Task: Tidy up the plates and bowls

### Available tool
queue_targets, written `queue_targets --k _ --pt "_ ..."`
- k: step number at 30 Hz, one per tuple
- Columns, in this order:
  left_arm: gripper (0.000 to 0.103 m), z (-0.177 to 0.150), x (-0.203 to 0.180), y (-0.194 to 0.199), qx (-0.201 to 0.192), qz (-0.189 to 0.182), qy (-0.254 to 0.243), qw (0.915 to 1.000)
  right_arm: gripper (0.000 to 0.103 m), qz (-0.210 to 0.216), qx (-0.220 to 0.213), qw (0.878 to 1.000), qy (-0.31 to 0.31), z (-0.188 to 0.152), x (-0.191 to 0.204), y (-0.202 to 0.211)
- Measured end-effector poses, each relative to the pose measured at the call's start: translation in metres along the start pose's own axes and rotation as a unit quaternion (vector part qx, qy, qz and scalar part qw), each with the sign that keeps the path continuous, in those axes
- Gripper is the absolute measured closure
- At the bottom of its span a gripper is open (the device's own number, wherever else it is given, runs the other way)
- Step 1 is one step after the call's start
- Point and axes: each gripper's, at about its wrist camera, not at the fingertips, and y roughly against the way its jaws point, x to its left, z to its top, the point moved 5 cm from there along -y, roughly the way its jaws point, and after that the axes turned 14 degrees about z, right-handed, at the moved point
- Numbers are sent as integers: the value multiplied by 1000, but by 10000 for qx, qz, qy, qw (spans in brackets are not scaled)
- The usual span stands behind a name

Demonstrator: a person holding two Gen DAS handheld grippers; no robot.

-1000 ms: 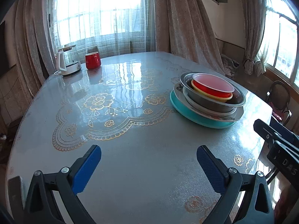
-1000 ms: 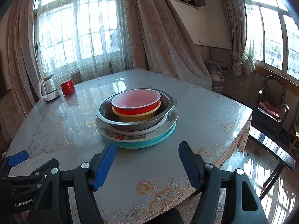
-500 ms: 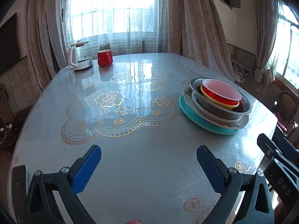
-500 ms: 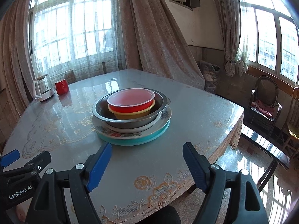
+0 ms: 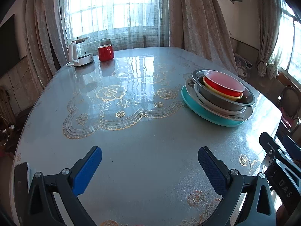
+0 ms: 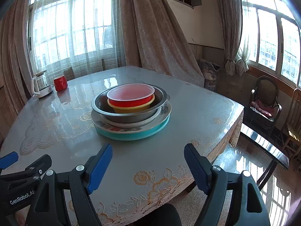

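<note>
On table [image 6: 188, 113]: red bowl [image 6: 130, 98] atop nested stack, teal plate [image 6: 135, 134] lowest | both hand-held grippers wide, empty

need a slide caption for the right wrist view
Open right claw faces nested bowls stacked on plates on the table.

I hold the left gripper [image 5: 149, 166] level and low, its jaws spread wide, nothing between the blue pads [image 5: 87, 170]. I hold the right gripper [image 6: 148, 164] the same way: jaws wide apart, blue pads [image 6: 99, 167] bare. The two sit side by side, near each other but not touching. Each appears at the edge of the other's wrist view, at the near side.
</note>
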Motion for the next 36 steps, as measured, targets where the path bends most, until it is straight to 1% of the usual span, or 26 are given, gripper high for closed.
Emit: queue_targets --k 6,9,31,36 --pt "0 0 -2 -1 73 -18 -34 10000 23 28 73 10000 -57 -3 -4 -3" --pt "0 -1 -1 -1 81 -20 -54 10000 23 3 41 10000 -39 -3 -4 -1" --pt "0 1 -2 4 -13 -48 -85 10000 23 15 61 10000 -31 -3 -4 -2" --pt "0 0 -2 5 -17 -92 -89 9999 23 19 6 10000 30 -1 -2 0"
